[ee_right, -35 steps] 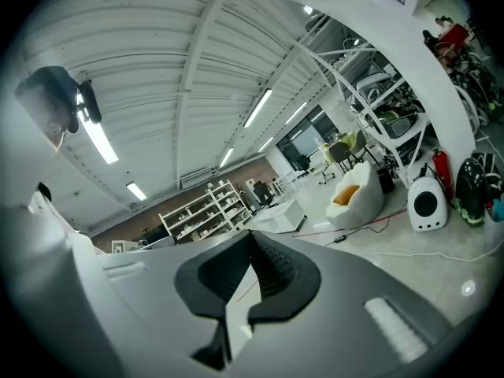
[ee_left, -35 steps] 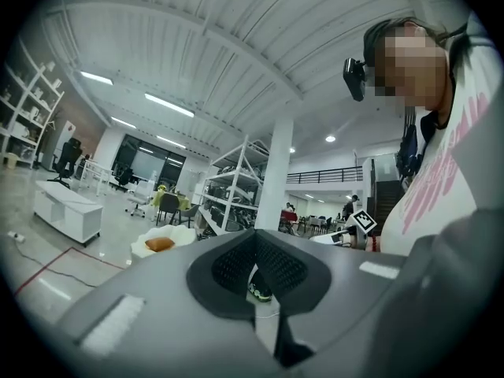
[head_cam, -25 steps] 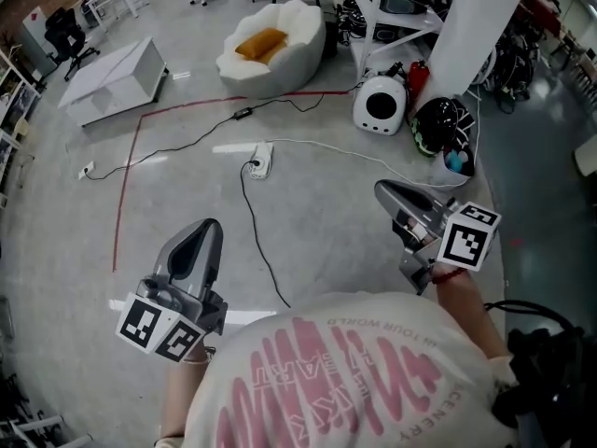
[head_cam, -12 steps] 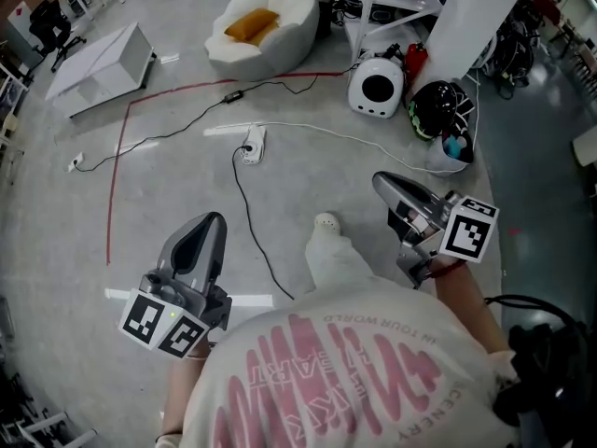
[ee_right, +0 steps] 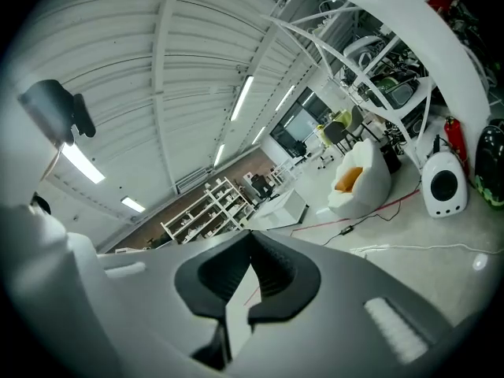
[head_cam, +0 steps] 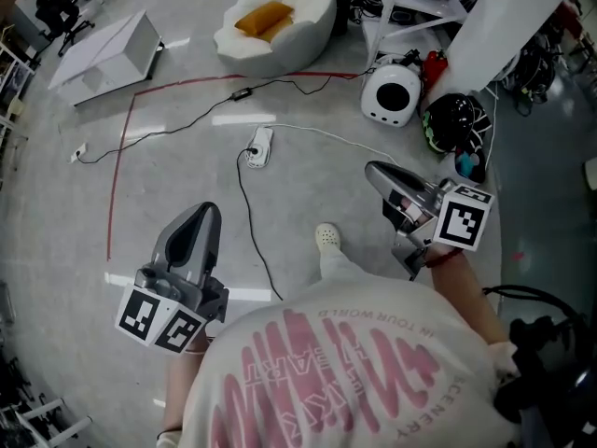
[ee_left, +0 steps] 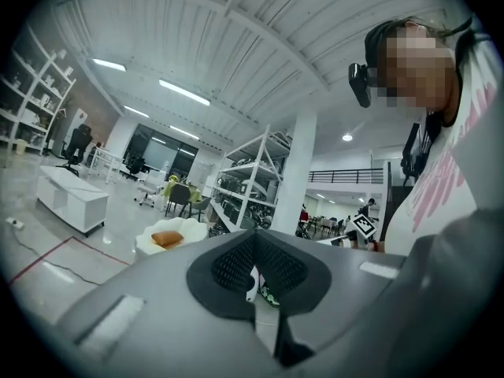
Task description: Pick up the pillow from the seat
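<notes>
The approach is judged to be the step in hand; nothing is picked up yet. The left gripper (head_cam: 207, 213) and the right gripper (head_cam: 375, 172) are held about level, side by side. The jaws of each are pressed together with nothing between them, as is seen in each gripper view. The orange pillow (head_cam: 263, 17) is lying in the hollow of the white seat (head_cam: 312, 21). It is well ahead of both grippers, between their lines and nearer to the left one, and is touched by neither. The floor between grippers and seat is crossed by a cable (head_cam: 252, 227) and a red line (head_cam: 118, 185). For the next move, the grippers should probably be carried forward to the seat, and the jaws opened before the pillow is reached. The pillow looks soft, so a grip on its edge is expected to be enough. Care is needed with the cable underfoot.
</notes>
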A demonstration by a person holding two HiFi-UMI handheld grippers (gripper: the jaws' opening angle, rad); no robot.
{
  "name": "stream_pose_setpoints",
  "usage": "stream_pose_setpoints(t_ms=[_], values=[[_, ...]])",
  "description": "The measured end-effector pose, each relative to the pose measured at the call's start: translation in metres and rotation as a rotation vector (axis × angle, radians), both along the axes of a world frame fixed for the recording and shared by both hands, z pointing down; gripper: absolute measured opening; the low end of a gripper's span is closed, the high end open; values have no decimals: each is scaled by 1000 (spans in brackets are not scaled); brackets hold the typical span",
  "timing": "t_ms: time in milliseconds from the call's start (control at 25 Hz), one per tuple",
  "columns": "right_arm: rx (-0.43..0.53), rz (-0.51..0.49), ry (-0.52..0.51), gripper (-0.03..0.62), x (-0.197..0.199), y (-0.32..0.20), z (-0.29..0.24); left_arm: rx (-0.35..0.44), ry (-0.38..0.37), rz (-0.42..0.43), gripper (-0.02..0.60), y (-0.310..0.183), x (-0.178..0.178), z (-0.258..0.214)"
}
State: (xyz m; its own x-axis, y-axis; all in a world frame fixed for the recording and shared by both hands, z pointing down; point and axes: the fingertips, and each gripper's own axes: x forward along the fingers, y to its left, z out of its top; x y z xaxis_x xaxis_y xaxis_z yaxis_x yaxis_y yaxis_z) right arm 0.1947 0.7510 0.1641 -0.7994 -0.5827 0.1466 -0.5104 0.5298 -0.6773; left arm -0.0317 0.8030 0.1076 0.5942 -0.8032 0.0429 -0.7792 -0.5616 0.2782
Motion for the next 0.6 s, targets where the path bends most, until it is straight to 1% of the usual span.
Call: stream_pose_setpoints(t_ms=[200, 360, 440, 600], values=[[-5, -48, 34, 6, 13, -67, -2, 25, 0, -49, 18, -60, 10, -13], [-3, -59, 35, 6, 25, -121, -5, 3, 6, -80, 18, -103, 24, -8], [-7, -70, 26, 6, 29, -142, -6, -7, 10, -94, 18, -123, 31, -8], [-25, -83, 29, 6, 39, -175, -1, 4, 16, -115, 18, -155, 42, -12]])
